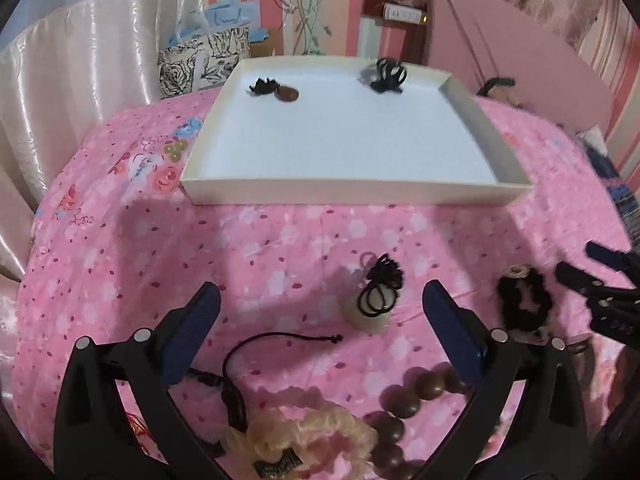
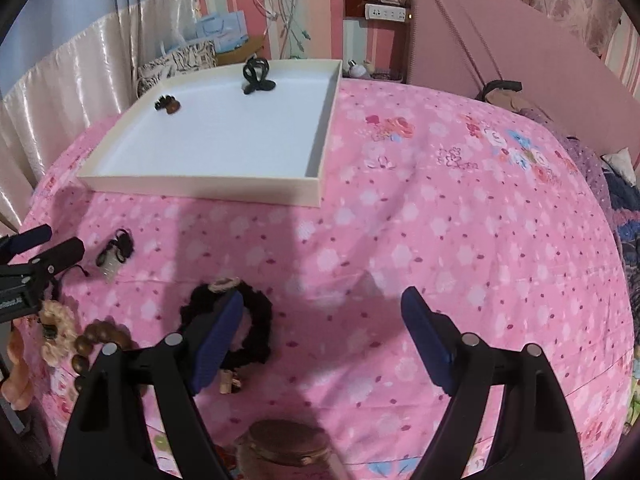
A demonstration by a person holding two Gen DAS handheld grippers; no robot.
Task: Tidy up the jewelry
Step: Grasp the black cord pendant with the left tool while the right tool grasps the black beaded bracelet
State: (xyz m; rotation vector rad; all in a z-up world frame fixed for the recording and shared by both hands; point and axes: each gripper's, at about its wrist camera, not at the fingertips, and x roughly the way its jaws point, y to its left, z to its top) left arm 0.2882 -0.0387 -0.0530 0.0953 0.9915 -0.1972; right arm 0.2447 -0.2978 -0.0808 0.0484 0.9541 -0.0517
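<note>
A shallow white tray (image 1: 352, 193) lies on the pink bedspread, holding a black hair claw (image 1: 386, 76) and a small brown and black piece (image 1: 276, 90). My left gripper (image 1: 320, 298) is open above the spread. A white pendant wrapped in black cord (image 1: 372, 308) and a black cord bracelet (image 1: 276, 340) lie between its fingers, untouched. A brown bead bracelet (image 1: 404, 400) and a cream scrunchie (image 1: 304, 436) lie nearer the camera. My right gripper (image 2: 324, 300) is open too. A black scrunchie (image 2: 256, 320) lies partly behind its left finger (image 2: 218, 340).
A round brown item (image 2: 288, 444) sits at the bottom edge of the right wrist view. Cream curtains (image 1: 60, 80), patterned gift bags (image 1: 200, 60) and a pink board (image 2: 500, 52) stand beyond the bed. Bare spread stretches right of the tray (image 2: 460, 220).
</note>
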